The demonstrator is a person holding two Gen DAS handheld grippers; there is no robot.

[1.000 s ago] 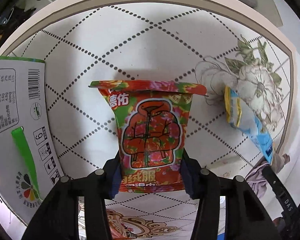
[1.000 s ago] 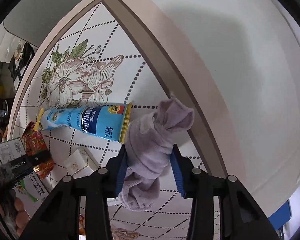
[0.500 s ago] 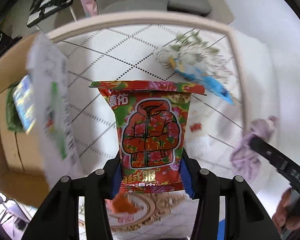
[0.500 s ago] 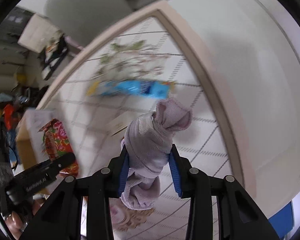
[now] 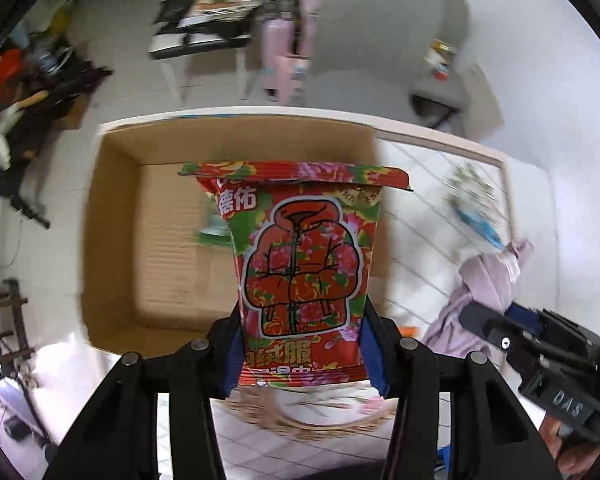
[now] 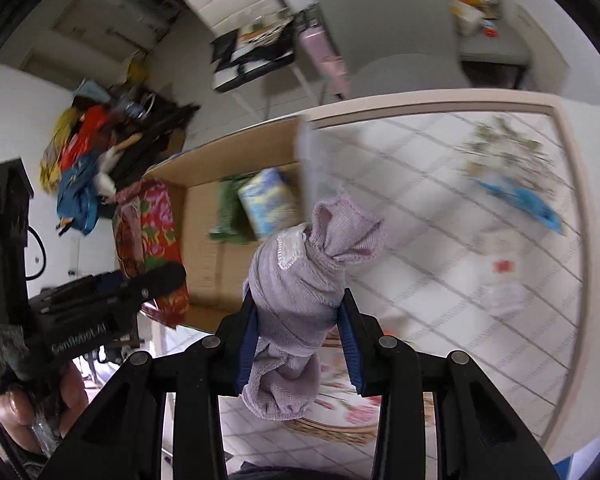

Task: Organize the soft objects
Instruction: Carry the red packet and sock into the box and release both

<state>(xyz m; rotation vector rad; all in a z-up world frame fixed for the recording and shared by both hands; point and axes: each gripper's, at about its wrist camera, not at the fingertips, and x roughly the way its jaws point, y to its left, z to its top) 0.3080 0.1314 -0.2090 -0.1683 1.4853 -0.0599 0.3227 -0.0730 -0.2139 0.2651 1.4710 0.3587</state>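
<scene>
Red flowered snack packet (image 5: 304, 276) is pinched between the left gripper (image 5: 302, 354) fingers, above the open cardboard box (image 5: 112, 216) at twelve o'clock. Lilac rolled cloth (image 6: 300, 292) is pinched by the right gripper (image 6: 300, 344) fingers, above the desk (image 6: 440, 216).

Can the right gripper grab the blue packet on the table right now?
Probably not. The right gripper is already shut on the purple sock, so its jaws are full, and the blue packet lies apart from it on the table.
</scene>
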